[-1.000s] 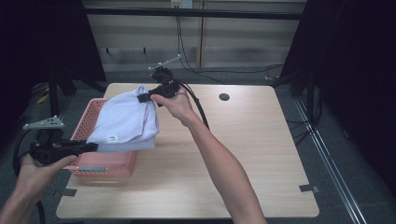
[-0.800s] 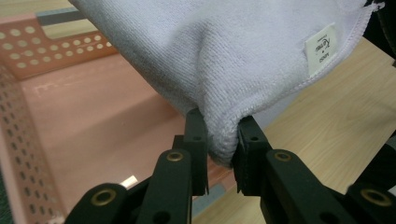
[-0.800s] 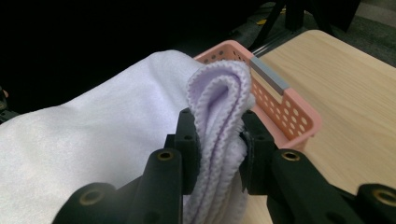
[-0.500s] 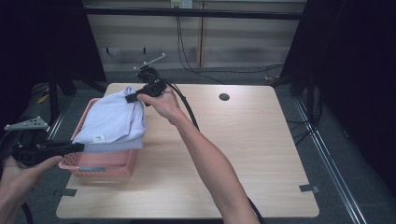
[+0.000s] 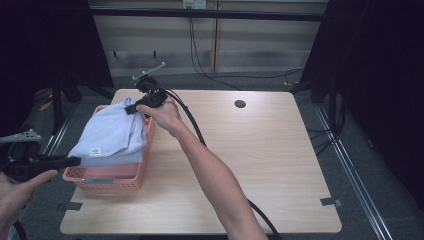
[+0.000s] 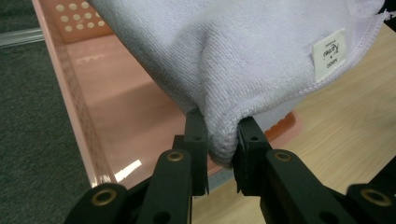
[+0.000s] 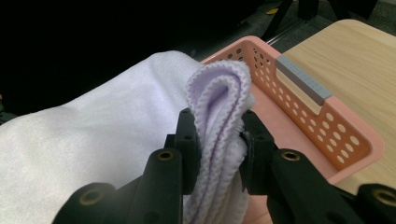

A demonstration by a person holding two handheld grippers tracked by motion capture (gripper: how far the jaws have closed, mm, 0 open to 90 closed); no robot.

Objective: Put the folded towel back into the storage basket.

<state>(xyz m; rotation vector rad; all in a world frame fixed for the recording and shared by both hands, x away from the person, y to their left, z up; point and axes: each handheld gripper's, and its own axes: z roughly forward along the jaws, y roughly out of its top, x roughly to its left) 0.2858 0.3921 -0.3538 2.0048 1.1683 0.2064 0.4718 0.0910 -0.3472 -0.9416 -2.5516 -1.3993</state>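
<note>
Both grippers are pinching a folded lilac towel [image 5: 112, 134] and holding it stretched over the pink basket [image 5: 107, 179] at the left of the high view. The left gripper [image 6: 219, 142] is clamping a bunched corner, jaws nearly together; the right gripper [image 7: 219, 135] is gripping the doubled hem at the far end. The job looks like laying the towel into the basket — best done by lowering both ends evenly, keeping the fold tidy, and letting go only once it is resting inside. The basket is sitting close to the table's [image 5: 260, 165] left edge — the right side is offering open room.
</note>
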